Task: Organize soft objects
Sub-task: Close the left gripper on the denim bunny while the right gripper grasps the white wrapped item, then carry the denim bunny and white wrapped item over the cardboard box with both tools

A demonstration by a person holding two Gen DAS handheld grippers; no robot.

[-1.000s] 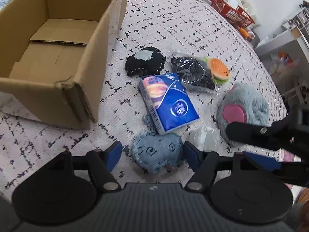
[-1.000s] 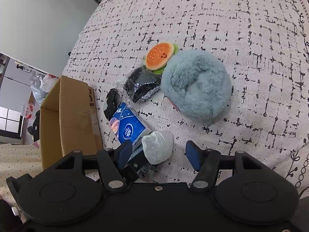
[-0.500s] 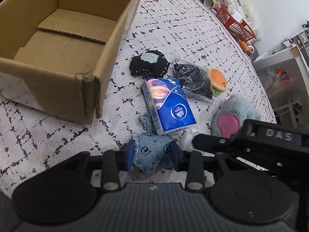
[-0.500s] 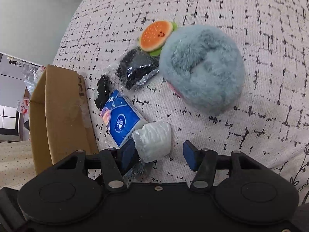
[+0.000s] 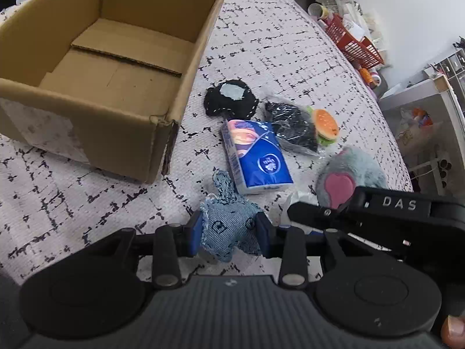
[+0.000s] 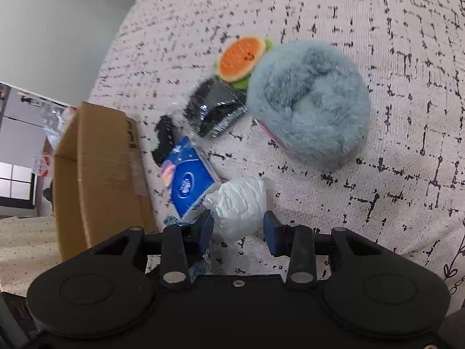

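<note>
My left gripper (image 5: 228, 229) is shut on a blue denim plush (image 5: 229, 226) and holds it just above the cloth, right of the open cardboard box (image 5: 162, 122). My right gripper (image 6: 238, 229) has its fingers around a white wrapped soft bundle (image 6: 241, 203); the right pad stands a little off it. A blue tissue pack (image 5: 255, 157), a black knitted piece (image 5: 229, 101), a black item in clear wrap (image 5: 293, 128), a burger plush (image 5: 327, 123) and a grey-blue furry plush (image 5: 348, 174) lie on the cloth.
The box (image 6: 98, 174) is empty inside and stands at the left. A red basket (image 5: 354, 46) with bottles sits at the table's far edge. The right gripper's body (image 5: 377, 218) crosses close beside my left fingers.
My left gripper has closed on the denim plush and lifted it slightly. My right gripper has moved in around the white bundle and narrowed its opening.
</note>
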